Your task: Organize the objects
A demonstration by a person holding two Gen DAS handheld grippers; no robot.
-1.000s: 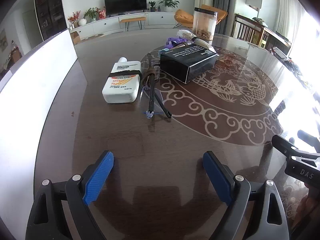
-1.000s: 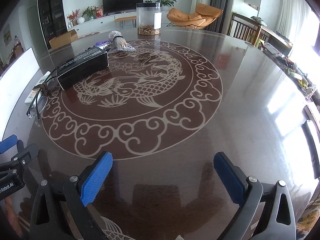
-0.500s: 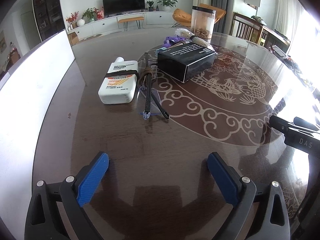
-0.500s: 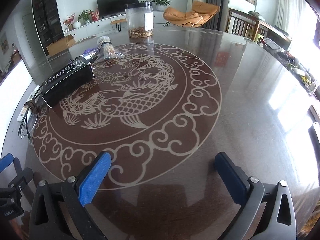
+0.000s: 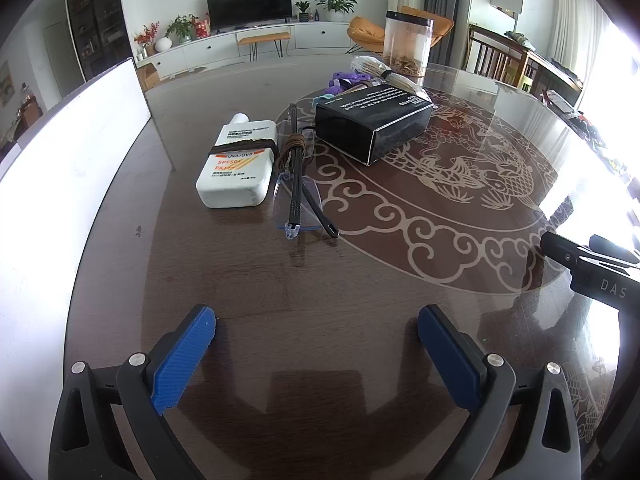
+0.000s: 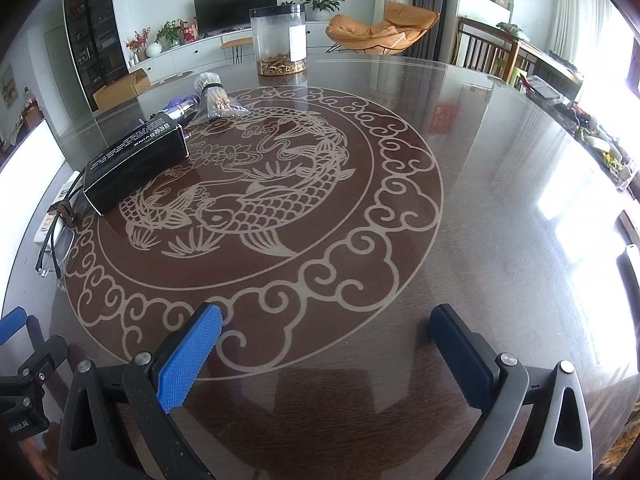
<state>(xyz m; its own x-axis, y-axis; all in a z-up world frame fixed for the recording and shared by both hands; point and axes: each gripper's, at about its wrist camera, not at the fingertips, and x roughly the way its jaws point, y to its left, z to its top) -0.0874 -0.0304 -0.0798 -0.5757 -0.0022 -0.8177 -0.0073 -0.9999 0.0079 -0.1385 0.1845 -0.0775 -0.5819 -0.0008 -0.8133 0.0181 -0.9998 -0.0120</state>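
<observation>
Since a second ago, left gripper [image 5: 316, 330] fingers have spread wider, released over bare bench [image 5: 248, 288]. Ahead lie sunscreen bottle [image 5: 237, 164], folded glasses [image 5: 296, 188], black box [image 5: 372, 122], with a clear jar [image 5: 407, 48] behind. Right gripper [image 6: 326, 332] fingers are also released, empty.

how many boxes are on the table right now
1. The black box lies on its side toward the table's far left, just right of the glasses and the white sunscreen bottle. Smaller clutter behind it could hide another.
</observation>
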